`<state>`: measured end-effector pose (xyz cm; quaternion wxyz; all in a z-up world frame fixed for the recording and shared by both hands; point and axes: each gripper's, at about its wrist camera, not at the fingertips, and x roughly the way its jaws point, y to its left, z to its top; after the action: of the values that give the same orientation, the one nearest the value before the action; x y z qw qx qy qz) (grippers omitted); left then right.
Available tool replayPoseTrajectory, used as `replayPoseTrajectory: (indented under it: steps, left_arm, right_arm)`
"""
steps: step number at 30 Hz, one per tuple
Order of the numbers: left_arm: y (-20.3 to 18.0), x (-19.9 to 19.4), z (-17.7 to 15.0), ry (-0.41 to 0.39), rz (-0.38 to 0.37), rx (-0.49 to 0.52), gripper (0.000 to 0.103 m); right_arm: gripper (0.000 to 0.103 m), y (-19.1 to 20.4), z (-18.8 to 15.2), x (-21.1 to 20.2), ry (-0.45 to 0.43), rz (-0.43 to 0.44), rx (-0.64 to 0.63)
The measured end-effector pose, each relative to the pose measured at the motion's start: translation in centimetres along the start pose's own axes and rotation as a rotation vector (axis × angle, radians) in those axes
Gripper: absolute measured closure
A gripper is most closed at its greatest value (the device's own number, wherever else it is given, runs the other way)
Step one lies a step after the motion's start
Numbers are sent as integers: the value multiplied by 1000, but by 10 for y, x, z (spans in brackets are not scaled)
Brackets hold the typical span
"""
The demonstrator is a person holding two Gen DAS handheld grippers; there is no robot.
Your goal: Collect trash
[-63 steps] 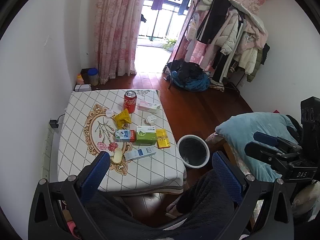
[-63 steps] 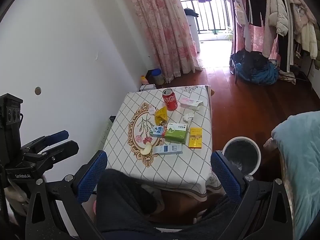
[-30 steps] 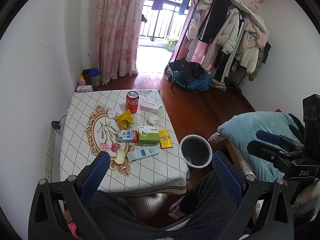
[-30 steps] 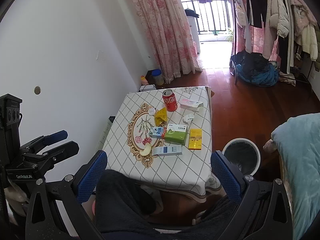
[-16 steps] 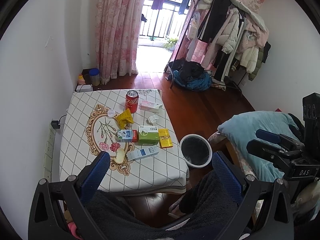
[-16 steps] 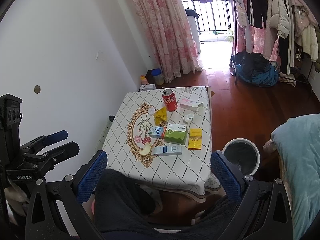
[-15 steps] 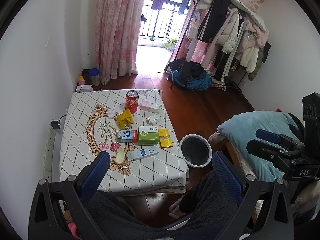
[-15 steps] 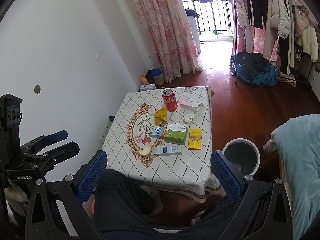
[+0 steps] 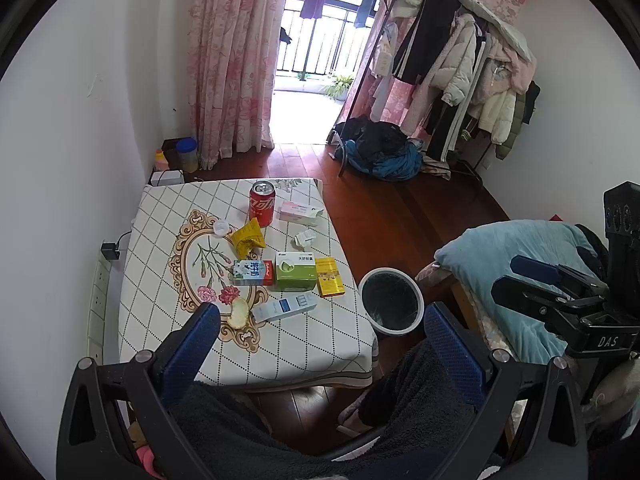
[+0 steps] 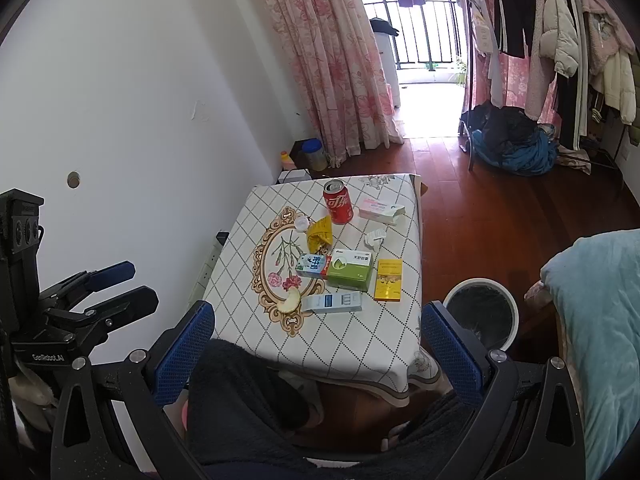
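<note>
Trash lies on a small table with a checked cloth (image 9: 168, 216): a red can (image 9: 262, 203), a pink box (image 9: 300, 213), a yellow wrapper (image 9: 248, 236), a green box (image 9: 296, 270), a yellow box (image 9: 329, 277), a milk carton (image 9: 252, 273), a white-and-blue box (image 9: 286, 308) and a fruit slice (image 9: 239, 312). A white bin with a black liner (image 9: 391, 303) stands on the floor at the table's right. My left gripper (image 9: 320, 320) and right gripper (image 10: 318, 320) hang open and empty, above the person's lap, short of the table's near edge.
A white wall runs along the table's left side. A chair with a blue cushion (image 9: 520, 264) stands right of the bin. Behind the table are wooden floor, a clothes rack (image 9: 460, 64), a heap of clothes (image 9: 380, 152) and pink curtains (image 9: 236, 60).
Both views have drifted only slightly. Nothing on the table has moved, and both grippers stay open and empty.
</note>
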<state>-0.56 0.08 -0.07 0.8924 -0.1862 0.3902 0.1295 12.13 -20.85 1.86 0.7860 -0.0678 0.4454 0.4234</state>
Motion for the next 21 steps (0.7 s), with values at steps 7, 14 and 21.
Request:
replayPoseTrajectory:
  steps: [7,14,21]
  left_arm:
    - [-1,1,-1,1,-1,3,0]
    - [-1,5,-2,6,10,-2,0]
    - [41,72,-1,51,220,-83,0]
  right_arm:
    - [0,1,0,2,0,3,2]
    - [0,2,-1,8,2,3,13]
    - [0,-24,-8,59,32,-51,145]
